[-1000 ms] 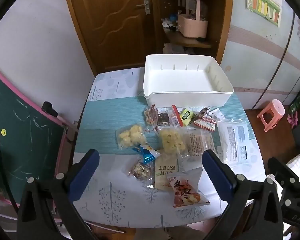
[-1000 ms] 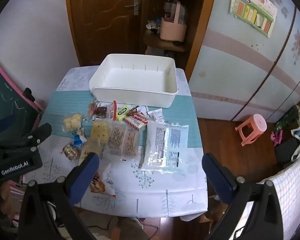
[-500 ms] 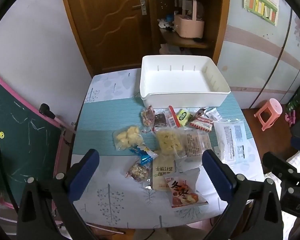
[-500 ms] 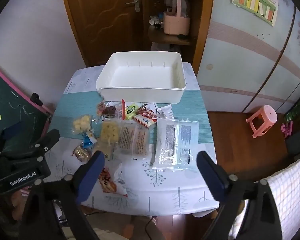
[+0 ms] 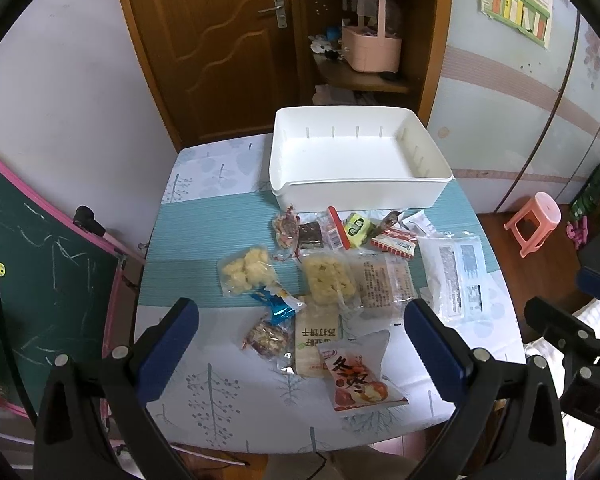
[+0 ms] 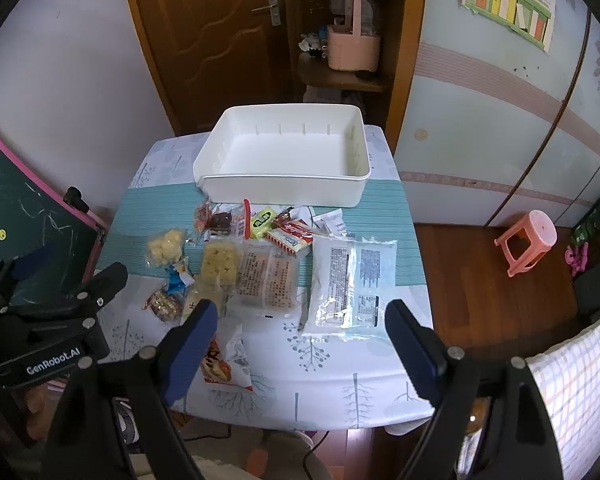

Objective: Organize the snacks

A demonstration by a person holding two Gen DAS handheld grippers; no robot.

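Observation:
An empty white bin (image 5: 360, 160) (image 6: 284, 160) stands at the table's far side. Several snack packs lie before it: a red-and-white jujube bag (image 5: 358, 376) (image 6: 220, 364) nearest me, a large clear-blue pack (image 5: 456, 276) (image 6: 348, 284) at the right, yellow puffs (image 5: 246, 270) (image 6: 165, 247), a clear cracker pack (image 6: 268, 276), a red wafer bar (image 6: 290, 236). My left gripper (image 5: 302, 344) is open and empty, high above the table's near edge. My right gripper (image 6: 300, 344) is open and empty, above the near right part.
A green chalkboard with a pink frame (image 5: 40, 264) leans at the table's left. A wooden door (image 5: 220, 40) and a shelf with a pink basket (image 5: 370, 46) stand behind. A pink stool (image 6: 528, 240) is on the floor to the right.
Both grippers have shifted slightly, so the table sits a little nearer and more central in both views. The right gripper's fingers have closed in a little. Nothing on the table has moved.

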